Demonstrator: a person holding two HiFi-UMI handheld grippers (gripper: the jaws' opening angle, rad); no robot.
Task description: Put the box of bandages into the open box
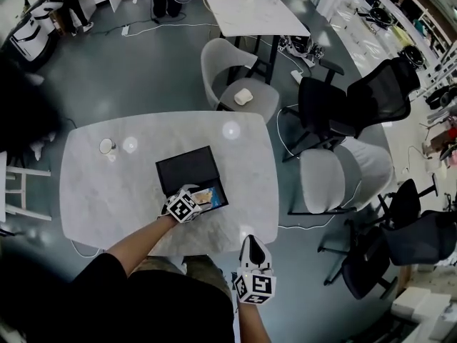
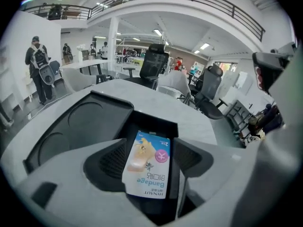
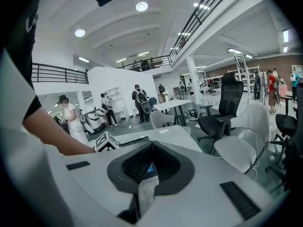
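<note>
The bandage box [image 1: 207,196], pale blue with a picture on its face, lies in the tray of the open black box [image 1: 187,170], at the tray's near right end. In the left gripper view the bandage box [image 2: 147,164] sits between my left gripper's [image 2: 149,159] wide-spread jaws, and a gap shows at its right side. The black box's rim [image 2: 156,119] and its lid [image 2: 80,122] lie just beyond. My left gripper [image 1: 194,195] hovers over that corner. My right gripper [image 1: 251,240] is off the table's near edge, its jaws together and nothing in them [image 3: 152,143].
On the white marble table [image 1: 107,191], a small round cup [image 1: 107,146] stands at the far left. A grey chair [image 1: 235,84] is behind the table, and a white chair [image 1: 343,177] and black office chairs [image 1: 357,98] are to the right. People stand far off.
</note>
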